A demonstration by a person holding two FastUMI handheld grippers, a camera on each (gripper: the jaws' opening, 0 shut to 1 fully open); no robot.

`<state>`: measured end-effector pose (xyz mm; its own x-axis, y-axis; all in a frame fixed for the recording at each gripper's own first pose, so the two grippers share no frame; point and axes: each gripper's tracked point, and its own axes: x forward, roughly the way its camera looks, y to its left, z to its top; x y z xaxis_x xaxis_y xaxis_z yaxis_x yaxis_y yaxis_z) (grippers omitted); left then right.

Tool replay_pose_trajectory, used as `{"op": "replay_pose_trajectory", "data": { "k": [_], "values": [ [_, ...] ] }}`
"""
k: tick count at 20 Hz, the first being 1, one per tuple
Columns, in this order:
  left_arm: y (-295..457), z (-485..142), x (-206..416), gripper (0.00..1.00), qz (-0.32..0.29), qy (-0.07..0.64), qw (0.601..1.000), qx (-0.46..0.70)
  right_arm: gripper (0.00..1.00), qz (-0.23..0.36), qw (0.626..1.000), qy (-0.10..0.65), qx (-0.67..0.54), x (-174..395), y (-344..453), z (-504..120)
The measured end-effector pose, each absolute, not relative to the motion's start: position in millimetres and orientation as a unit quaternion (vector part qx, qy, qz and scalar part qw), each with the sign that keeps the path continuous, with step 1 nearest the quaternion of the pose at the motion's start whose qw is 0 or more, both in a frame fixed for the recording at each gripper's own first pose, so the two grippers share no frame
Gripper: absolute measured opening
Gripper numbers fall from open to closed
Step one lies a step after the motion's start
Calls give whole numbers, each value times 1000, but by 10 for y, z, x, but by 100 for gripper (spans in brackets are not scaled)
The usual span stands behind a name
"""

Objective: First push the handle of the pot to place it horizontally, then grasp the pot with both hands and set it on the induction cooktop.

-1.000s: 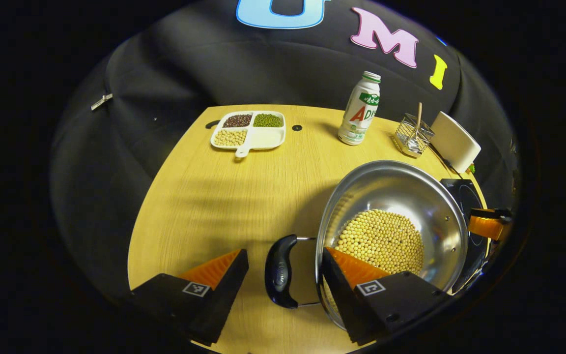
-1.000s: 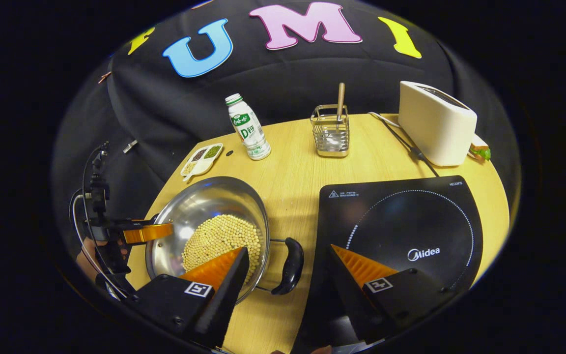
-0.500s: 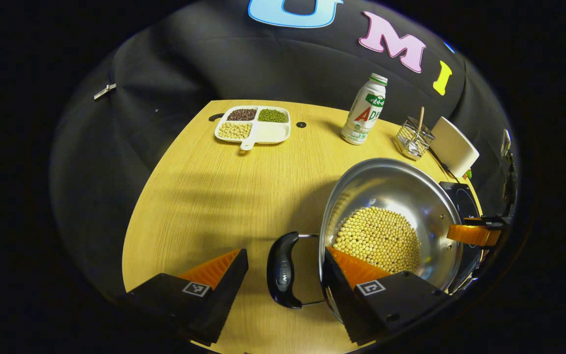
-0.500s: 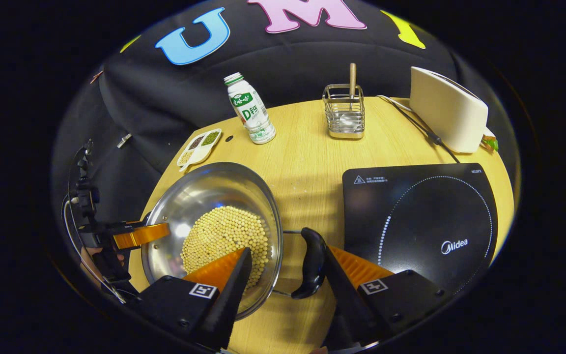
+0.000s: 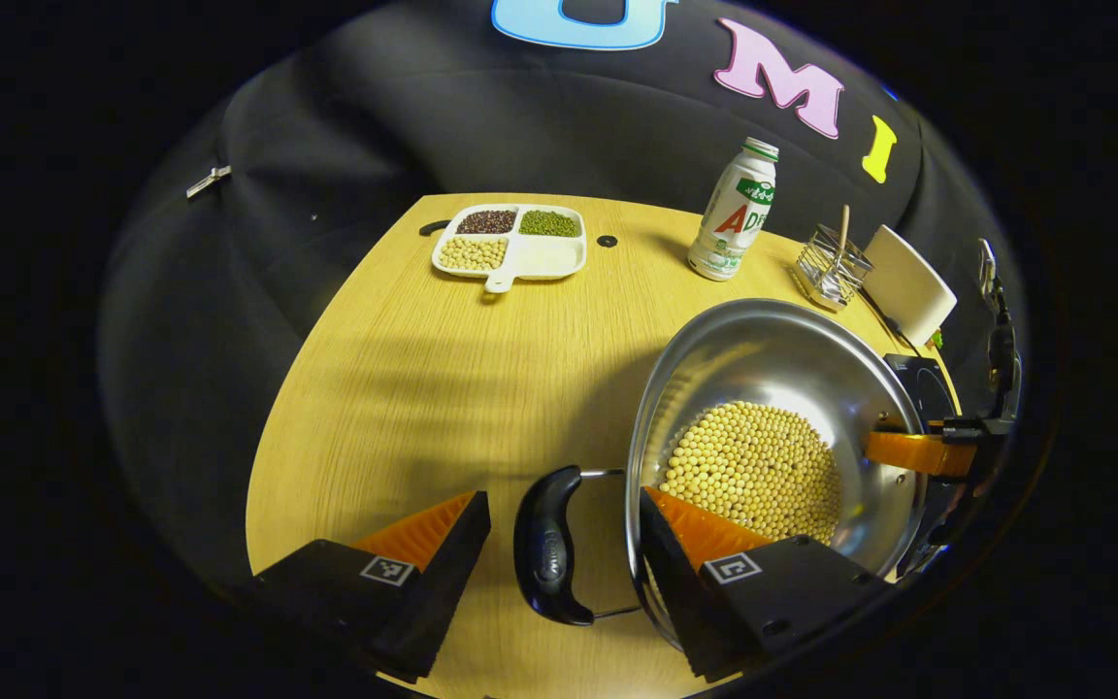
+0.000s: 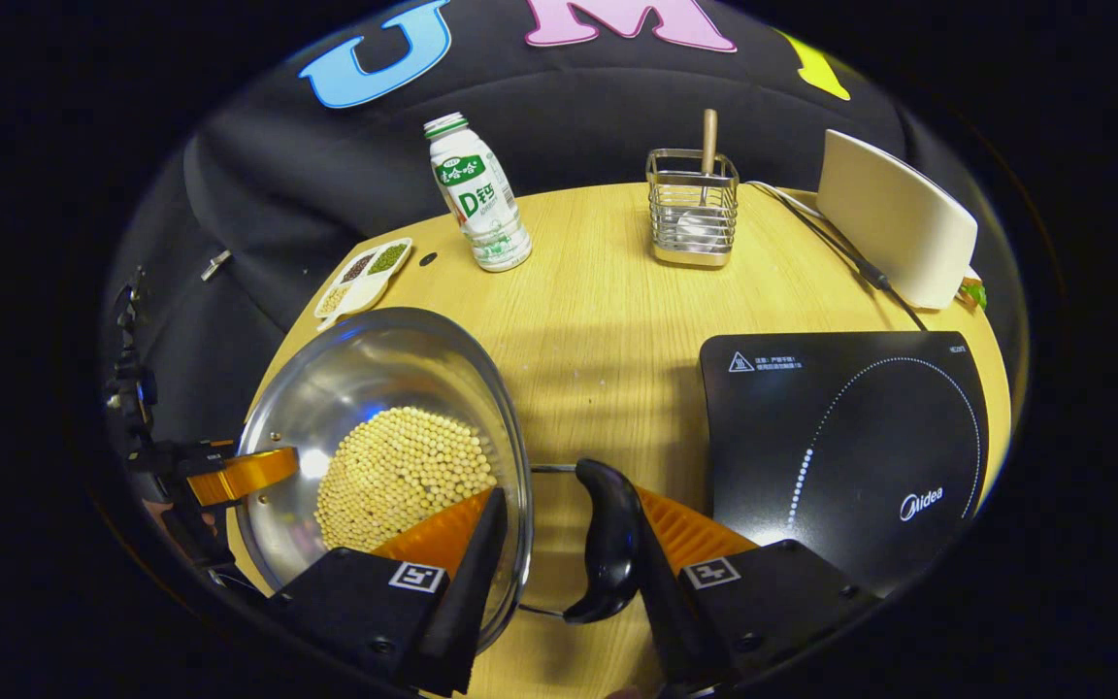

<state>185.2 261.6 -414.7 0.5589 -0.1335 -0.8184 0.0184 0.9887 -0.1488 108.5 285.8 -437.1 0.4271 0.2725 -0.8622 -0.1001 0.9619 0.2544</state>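
Observation:
A steel pot (image 5: 792, 359) holding yellow beans stands on the wooden table (image 5: 423, 388), left of the black induction cooktop (image 6: 840, 437). My left gripper (image 5: 566, 495) is open. It straddles the pot's left black handle (image 5: 544, 549), with its inner finger over the rim and a gap on both sides of the handle. My right gripper (image 6: 569, 492) is open around the pot's (image 6: 375, 379) right handle (image 6: 608, 553). One finger is over the beans inside the rim, and the other lies against the handle's outer side. Both handles lie level.
A white bottle (image 6: 475, 194), a wire utensil holder (image 6: 692, 218) and a white toaster (image 6: 894, 223) with its cord stand along the back. A divided dish of beans (image 5: 510, 248) sits at the far left. The cooktop's near edge is close to my right gripper's outer finger.
My right gripper slid left from above the cooktop to the right handle, and its jaws narrowed slightly around it. My left gripper stayed astride the left handle.

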Motion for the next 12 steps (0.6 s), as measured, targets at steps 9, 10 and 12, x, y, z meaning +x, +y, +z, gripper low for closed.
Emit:
{"op": "replay_pose_trajectory", "data": {
  "k": [9, 10, 12],
  "values": [
    [2486, -4152, 1819, 62, -52, 464, 880, -91, 54, 102, 844, 519, 87, 1106, 2845, -4295],
    [2480, -4127, 1804, 61, -49, 462, 880, -96, 52, 103, 843, 521, 87, 1071, 2838, -4269],
    [2488, -4025, 1754, 60, -45, 457, 883, -94, 56, 109, 841, 522, 92, 1055, 2840, -4213]
  ]
}}
